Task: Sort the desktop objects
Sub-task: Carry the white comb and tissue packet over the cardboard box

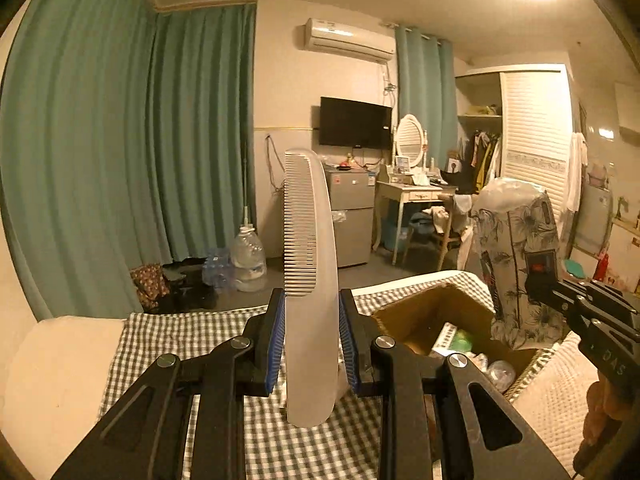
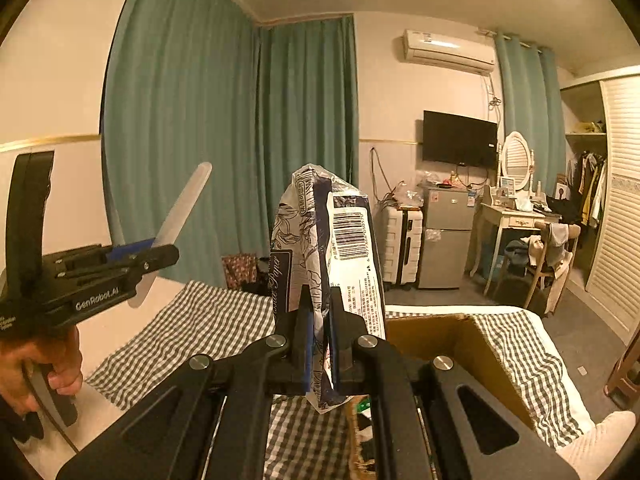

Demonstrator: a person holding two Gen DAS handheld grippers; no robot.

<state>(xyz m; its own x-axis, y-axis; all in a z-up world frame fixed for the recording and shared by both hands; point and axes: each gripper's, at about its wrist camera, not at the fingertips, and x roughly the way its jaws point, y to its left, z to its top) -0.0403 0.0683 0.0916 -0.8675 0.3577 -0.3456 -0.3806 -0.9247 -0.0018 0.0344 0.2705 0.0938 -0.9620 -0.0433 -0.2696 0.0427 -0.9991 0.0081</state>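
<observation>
My left gripper is shut on a translucent white comb, which stands upright between the blue pads with its teeth to the left. From the right wrist view the same comb sticks up slanted out of the left gripper, held by a hand at the left. My right gripper is shut on a floral-printed tissue paper pack with a barcode label. The left wrist view shows that pack hanging over an open cardboard box, with the right gripper at its right side.
The cardboard box sits on a bed with a checked cloth and holds several small items. Beyond the bed are green curtains, a small fridge, a dressing table, a water jug and a wardrobe.
</observation>
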